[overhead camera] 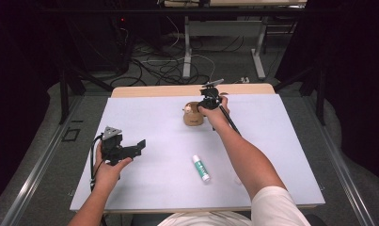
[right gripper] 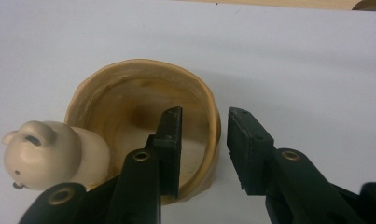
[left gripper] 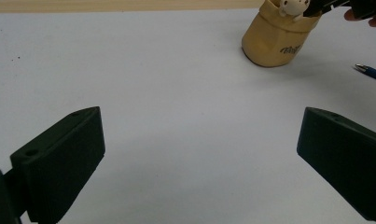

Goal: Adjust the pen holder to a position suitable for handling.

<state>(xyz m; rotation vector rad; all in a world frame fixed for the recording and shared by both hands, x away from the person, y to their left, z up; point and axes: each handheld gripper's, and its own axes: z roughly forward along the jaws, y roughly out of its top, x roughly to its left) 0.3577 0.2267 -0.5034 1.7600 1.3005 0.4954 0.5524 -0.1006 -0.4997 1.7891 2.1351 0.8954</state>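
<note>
A tan ceramic cup (overhead camera: 193,118) with a small cream bear figure (right gripper: 41,151) on its rim stands at the back middle of the white table. My right gripper (overhead camera: 207,101) hangs over it; in the right gripper view the gripper (right gripper: 205,114) straddles the cup (right gripper: 129,93) wall, one jaw inside and one outside, narrowly open with a gap still showing. My left gripper (overhead camera: 139,147) is held low at the front left, wide open (left gripper: 199,116) with nothing between its jaws, and faces the cup (left gripper: 274,42).
A white and green glue stick (overhead camera: 201,168) lies at the front middle. A blue pen (left gripper: 371,72) lies on the table to the right of the cup. The table's wooden far edge (overhead camera: 192,89) runs just behind the cup.
</note>
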